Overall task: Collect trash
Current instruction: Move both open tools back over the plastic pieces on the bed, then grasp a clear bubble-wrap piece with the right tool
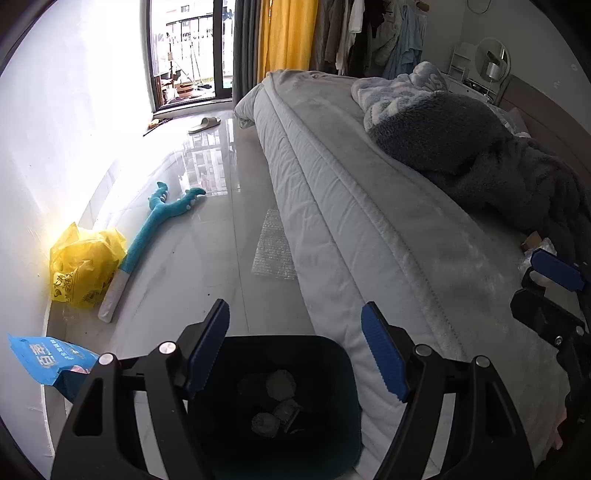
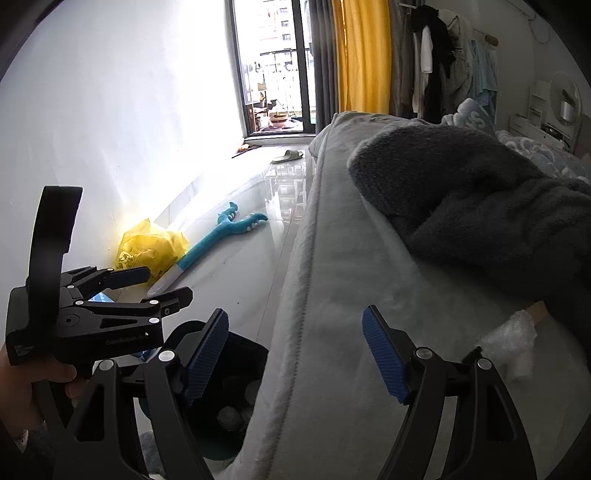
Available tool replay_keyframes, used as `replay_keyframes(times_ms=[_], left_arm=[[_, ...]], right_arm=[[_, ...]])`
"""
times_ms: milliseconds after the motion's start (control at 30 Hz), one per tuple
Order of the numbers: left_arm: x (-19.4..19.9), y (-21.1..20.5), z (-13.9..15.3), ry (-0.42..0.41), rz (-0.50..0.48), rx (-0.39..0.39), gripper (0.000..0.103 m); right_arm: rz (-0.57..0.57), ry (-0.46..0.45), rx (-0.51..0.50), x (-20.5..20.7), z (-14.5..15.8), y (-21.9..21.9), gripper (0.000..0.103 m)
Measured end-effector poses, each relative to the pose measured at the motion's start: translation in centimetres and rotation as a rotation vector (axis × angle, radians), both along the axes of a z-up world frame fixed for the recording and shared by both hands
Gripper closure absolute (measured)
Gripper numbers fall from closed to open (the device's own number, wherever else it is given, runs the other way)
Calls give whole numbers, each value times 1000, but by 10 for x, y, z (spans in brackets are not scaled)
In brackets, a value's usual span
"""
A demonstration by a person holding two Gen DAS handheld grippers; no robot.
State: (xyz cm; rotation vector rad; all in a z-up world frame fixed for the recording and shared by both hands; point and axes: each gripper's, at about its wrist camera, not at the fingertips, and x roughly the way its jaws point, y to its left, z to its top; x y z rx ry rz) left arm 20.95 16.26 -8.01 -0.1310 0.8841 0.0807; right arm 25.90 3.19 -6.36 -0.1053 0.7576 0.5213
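The left gripper (image 1: 295, 347) hangs over a dark bin (image 1: 277, 402) that stands on the glossy tiled floor (image 1: 207, 251) right against the side of the bed (image 1: 369, 229); its blue-padded fingers (image 1: 207, 347) stand wide apart with nothing between them. Inside the bin lie a few pale crumpled wads of trash (image 1: 280, 384). The right gripper (image 2: 295, 350) is over the bed's edge, its fingers (image 2: 384, 350) likewise spread and empty; on the mattress just right of it sits a piece of clear bubble wrap (image 2: 513, 339) beside a small tan scrap, both at the foot of a dark grey fleece blanket (image 2: 480, 206). Another sheet of bubble wrap (image 1: 273, 243) lies flat on the floor next to the bed. Against the white wall rests a yellow plastic bag (image 1: 85, 262) carrying dark print too small and creased to read, with a teal plush toy (image 1: 155, 221) stretched out beside it. At the lower left, a blue packet (image 1: 48, 362) bears white Chinese characters, only partly legible. In the right wrist view a hand (image 2: 22, 380) grips the left gripper's black body, which carries faint lettering starting "Gen", the rest blurred. A pale blue blanket (image 1: 399, 92) further up the bed shows large white letters, possibly an "S". A slipper (image 1: 205, 123) lies near the balcony door, by a yellow curtain (image 1: 288, 33).
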Motion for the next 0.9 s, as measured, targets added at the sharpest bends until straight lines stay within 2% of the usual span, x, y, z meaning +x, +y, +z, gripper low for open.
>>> replay_keyframes(times_ms=[333,600,833,900], left_arm=[[16,-51,4,-16,-54,-11,26],[23,-101,15,-51,-106,66,26],[30,-134,10,-46,-157,90,26],[34,-140,7,-37,-168,95,26]], right_arm=[[-137,-37,-10,16,6,-69,27],[-237,-78,-31,20,11,-117,27],[-264,-55,-26,39,2,-137,27],[-260,-38,-19,46,-2,-141,34]])
